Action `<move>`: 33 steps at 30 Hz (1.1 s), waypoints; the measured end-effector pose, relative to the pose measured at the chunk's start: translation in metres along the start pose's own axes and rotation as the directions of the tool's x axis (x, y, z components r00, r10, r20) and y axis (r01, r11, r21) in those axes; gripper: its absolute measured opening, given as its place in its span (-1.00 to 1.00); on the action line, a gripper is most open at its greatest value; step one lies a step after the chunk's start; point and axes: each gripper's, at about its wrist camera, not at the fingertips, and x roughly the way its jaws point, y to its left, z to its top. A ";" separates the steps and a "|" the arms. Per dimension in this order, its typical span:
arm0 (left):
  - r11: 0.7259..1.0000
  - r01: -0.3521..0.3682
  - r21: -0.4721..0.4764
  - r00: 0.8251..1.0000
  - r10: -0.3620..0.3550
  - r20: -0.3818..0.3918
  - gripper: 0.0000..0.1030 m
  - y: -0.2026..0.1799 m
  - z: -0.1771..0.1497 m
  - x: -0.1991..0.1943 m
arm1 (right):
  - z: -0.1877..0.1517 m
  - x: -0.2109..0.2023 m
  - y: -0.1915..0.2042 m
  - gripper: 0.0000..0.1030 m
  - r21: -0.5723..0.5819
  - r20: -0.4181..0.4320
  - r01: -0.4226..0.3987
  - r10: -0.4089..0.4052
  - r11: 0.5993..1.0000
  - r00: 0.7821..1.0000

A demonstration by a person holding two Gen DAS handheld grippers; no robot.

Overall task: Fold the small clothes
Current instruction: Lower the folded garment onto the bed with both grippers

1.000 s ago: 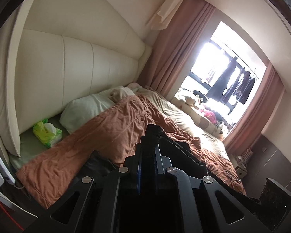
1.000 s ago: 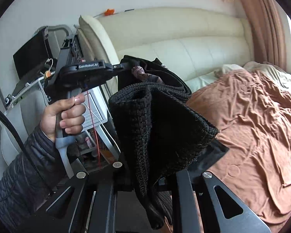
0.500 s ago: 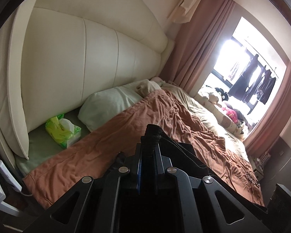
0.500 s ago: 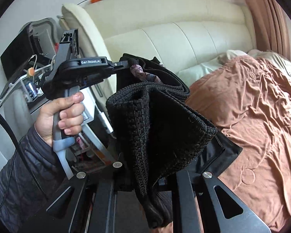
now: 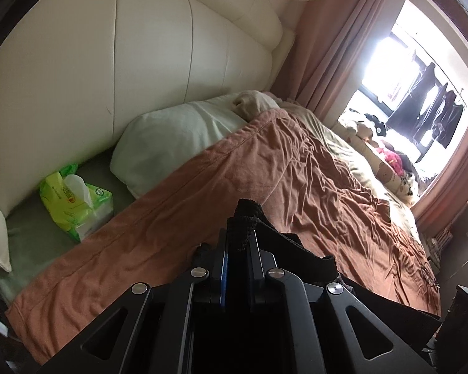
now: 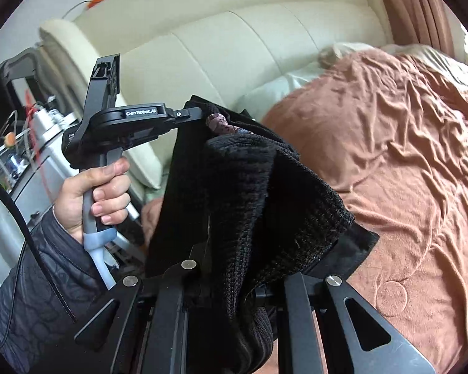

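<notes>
Gripping black knit garment between both grippers; brown bedspread below.

A dark quilted sleeve; black left gripper marked "GenRobot.AI", grey handle.

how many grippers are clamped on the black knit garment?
2. The left gripper pinches the black knit garment at its top edge; the right gripper grips its lower part.
</notes>
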 end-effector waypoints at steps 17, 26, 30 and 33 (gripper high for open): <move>0.986 -0.165 0.000 0.972 0.163 -0.170 -0.74 0.026 -0.026 0.121 | -0.020 0.120 -0.120 -0.40 0.212 -0.216 0.259 -0.213 0.942 0.953; 0.980 -0.199 0.024 0.968 0.200 -0.152 -0.53 0.032 -0.026 0.090 | -0.028 0.097 -0.138 0.00 0.293 -0.187 0.321 -0.276 0.901 0.943; 0.981 -0.191 0.042 0.965 0.196 -0.174 -0.52 0.026 -0.031 0.082 | -0.029 0.084 -0.127 0.00 0.292 -0.164 0.311 -0.273 0.905 0.948; 0.978 -0.200 0.060 0.960 0.208 -0.189 -0.52 0.021 -0.035 0.080 | -0.029 0.069 -0.117 0.00 0.275 -0.139 0.304 -0.276 0.912 0.951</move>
